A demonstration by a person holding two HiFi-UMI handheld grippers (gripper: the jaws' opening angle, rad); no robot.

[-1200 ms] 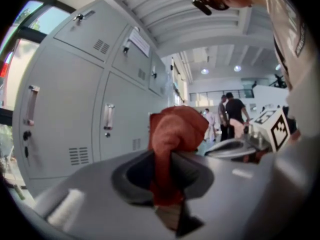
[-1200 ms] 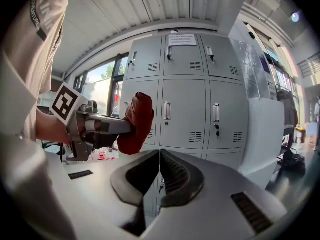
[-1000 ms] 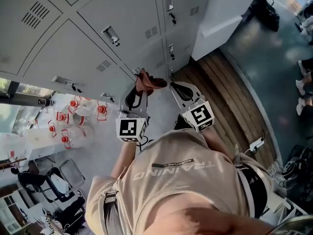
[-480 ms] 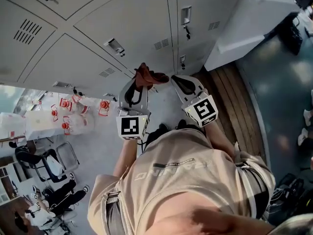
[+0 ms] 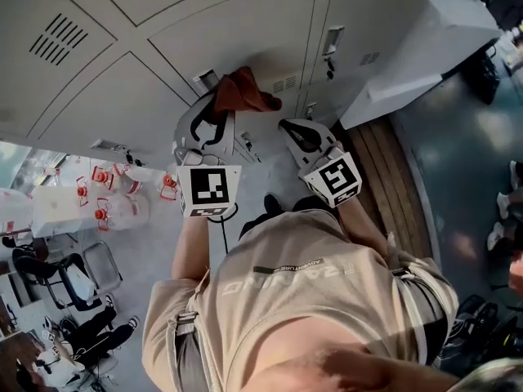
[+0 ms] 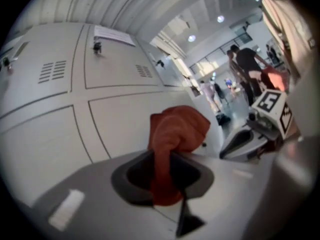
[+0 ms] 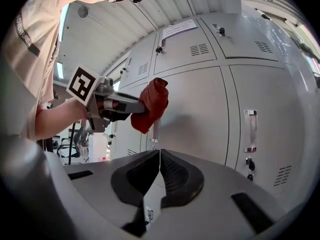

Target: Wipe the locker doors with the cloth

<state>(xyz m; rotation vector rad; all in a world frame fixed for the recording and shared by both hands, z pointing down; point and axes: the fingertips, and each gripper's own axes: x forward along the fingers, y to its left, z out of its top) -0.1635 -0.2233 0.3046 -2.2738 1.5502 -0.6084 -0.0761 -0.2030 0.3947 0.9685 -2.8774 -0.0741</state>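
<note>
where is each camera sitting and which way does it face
Head view: on the person's head, looking steeply down at the locker doors; torso, arms, left tongs, right tongs show.
Left gripper view: on the left tongs, facing the doors; jaws shut on the cloth.
Right gripper view: on the right tongs, facing the doors; jaws together, shirt and forearm show.
Shared: all show the cloth.
</note>
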